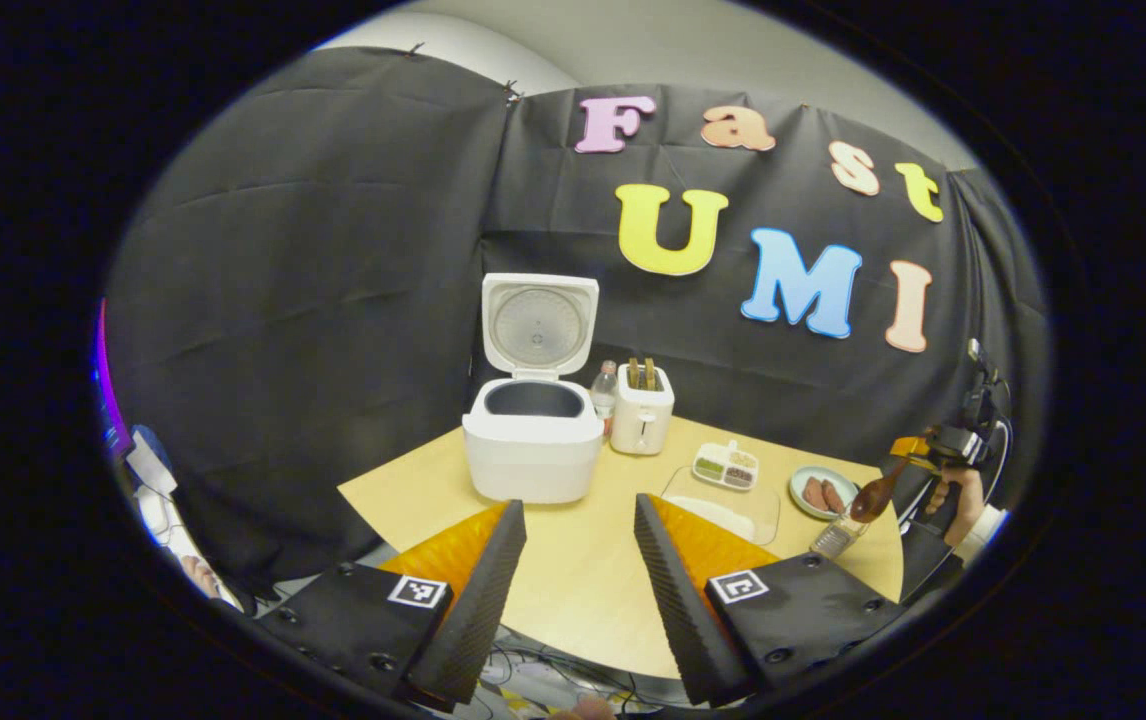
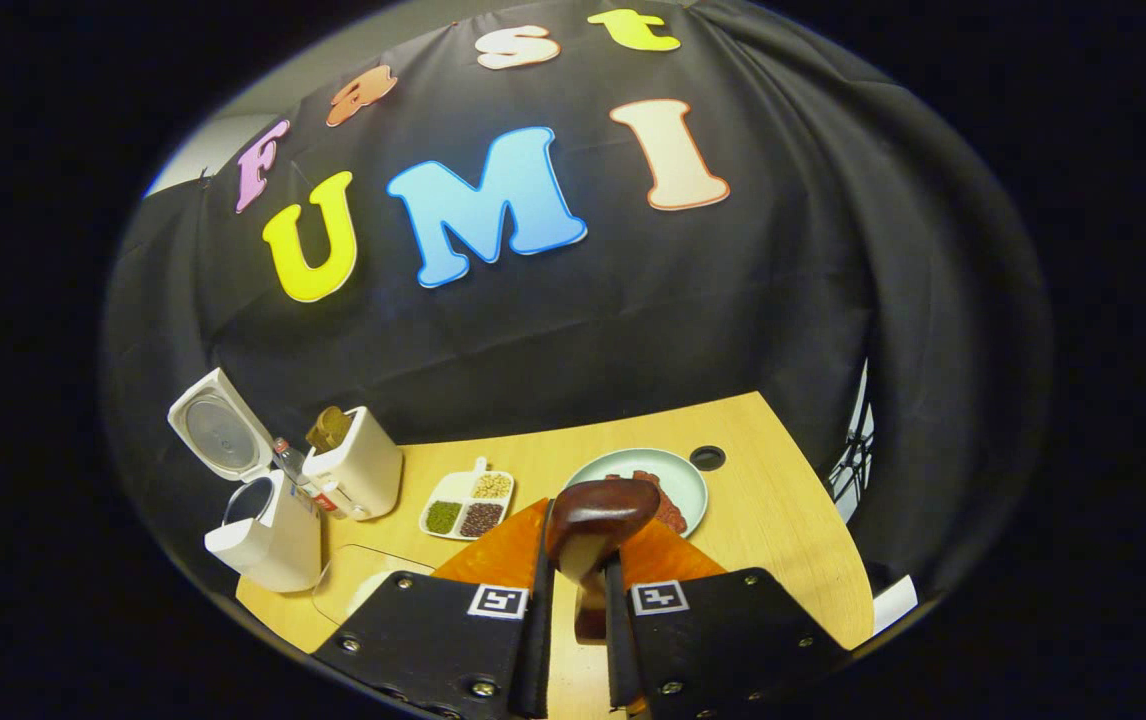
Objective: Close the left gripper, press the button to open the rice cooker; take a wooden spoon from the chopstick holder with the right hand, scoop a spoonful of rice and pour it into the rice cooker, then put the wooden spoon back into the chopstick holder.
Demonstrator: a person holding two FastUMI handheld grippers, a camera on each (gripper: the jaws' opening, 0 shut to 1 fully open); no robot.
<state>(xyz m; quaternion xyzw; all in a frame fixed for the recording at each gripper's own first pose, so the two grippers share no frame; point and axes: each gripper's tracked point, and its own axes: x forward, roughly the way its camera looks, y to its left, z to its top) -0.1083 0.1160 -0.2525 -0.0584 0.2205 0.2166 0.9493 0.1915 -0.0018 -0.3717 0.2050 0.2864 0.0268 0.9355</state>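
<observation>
Left gripper (image 1: pixel 578 560) jaws apart; right gripper (image 2: pixel 578 600) clamped.

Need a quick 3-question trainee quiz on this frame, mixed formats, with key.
1. True or false: the rice cooker lid is shut.
2. What does the right gripper hold?
A. wooden spoon
B. bottle
C. plate
3. Fill in: the left gripper fingers stand ____, with nothing between them.

Key: 1 false, the lid stands up and the pot shows; 2 A, both fingers press on the handle; 3 open.
</observation>
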